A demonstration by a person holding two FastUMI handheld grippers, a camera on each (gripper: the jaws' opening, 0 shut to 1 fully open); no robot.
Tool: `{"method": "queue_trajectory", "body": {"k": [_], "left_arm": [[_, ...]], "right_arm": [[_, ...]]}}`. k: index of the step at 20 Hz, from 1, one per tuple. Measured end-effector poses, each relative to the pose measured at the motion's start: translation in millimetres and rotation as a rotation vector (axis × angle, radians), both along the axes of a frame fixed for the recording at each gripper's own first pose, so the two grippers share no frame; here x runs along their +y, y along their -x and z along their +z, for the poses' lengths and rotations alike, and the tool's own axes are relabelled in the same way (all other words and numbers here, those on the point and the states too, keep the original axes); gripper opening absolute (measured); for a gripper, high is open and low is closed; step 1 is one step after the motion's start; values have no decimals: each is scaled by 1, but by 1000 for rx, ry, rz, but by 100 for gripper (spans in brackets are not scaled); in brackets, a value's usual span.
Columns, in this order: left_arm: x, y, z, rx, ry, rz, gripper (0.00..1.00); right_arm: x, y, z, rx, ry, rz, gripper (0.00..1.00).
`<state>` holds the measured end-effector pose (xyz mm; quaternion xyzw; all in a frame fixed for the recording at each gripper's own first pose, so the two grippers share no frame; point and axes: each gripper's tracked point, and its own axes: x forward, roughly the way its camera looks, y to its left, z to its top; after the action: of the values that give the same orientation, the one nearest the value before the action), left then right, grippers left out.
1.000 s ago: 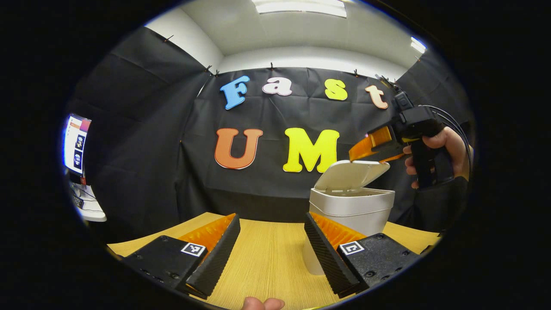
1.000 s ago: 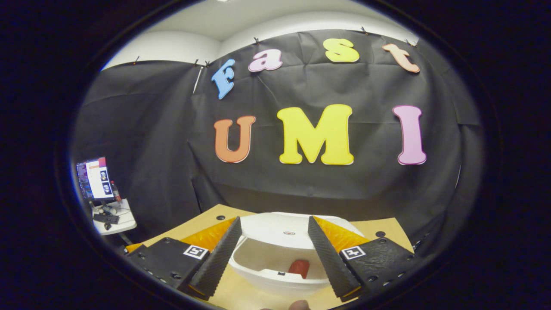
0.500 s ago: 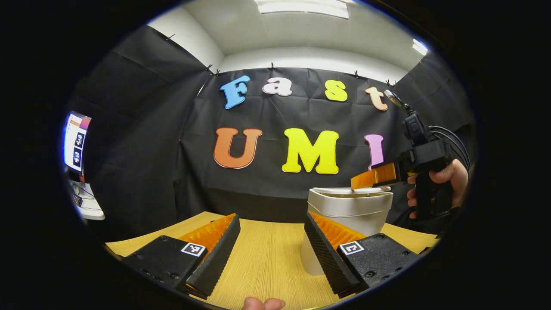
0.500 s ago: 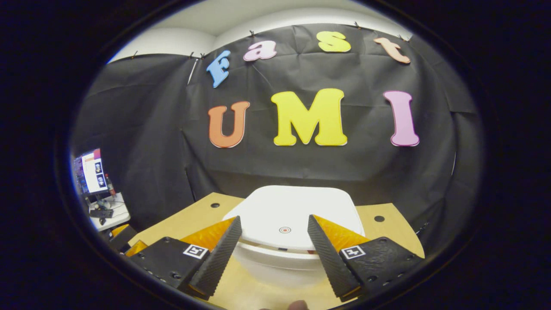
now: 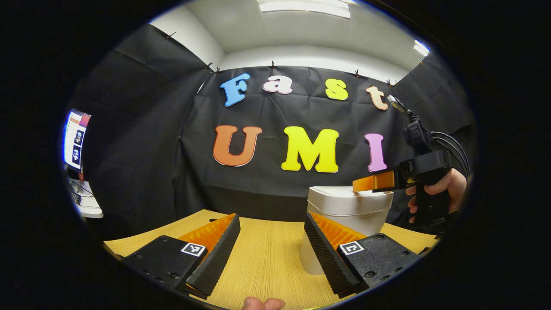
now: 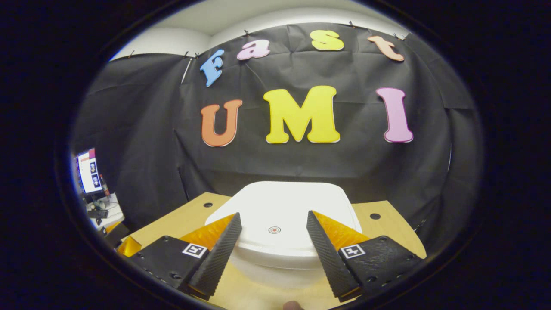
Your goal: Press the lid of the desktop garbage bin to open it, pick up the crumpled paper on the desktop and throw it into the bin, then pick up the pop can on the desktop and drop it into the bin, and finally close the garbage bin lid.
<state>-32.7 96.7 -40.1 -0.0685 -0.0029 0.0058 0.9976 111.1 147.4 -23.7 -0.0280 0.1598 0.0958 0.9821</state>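
On table (image 5: 267, 258), bin (image 5: 344, 215) at right; lid (image 6: 280, 211), half-raised second earlier, was pressed flat under right gripper (image 6: 273, 232). Both grippers stood wide open, empty, left gripper (image 5: 272, 241) idle. Closing seemed done.

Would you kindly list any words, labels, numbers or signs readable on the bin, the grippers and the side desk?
Bin lid: no words, only a small red ring mark.
Left gripper and right gripper: square black-and-white coded markers, no letters or numbers.
Monitor on the side desk: too small and blurred to read.
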Motion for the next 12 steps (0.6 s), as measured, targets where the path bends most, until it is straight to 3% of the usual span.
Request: {"method": "queue_trajectory", "body": {"k": [1, 4, 6, 12], "left_arm": [[-2, 2, 1, 0, -3, -5, 96], [-7, 0, 1, -2, -9, -14, 96], [-11, 1, 1, 1, -9, -23, 96], [-7, 2, 5, -17, -16, -3, 96]], "right_arm": [[1, -1, 2, -6, 10, 0, 89], [6, 0, -2, -3, 47, 37, 89], [3, 3, -5, -26, 35, 32, 74], [3, 1, 4, -79, -11, 3, 71]]}}
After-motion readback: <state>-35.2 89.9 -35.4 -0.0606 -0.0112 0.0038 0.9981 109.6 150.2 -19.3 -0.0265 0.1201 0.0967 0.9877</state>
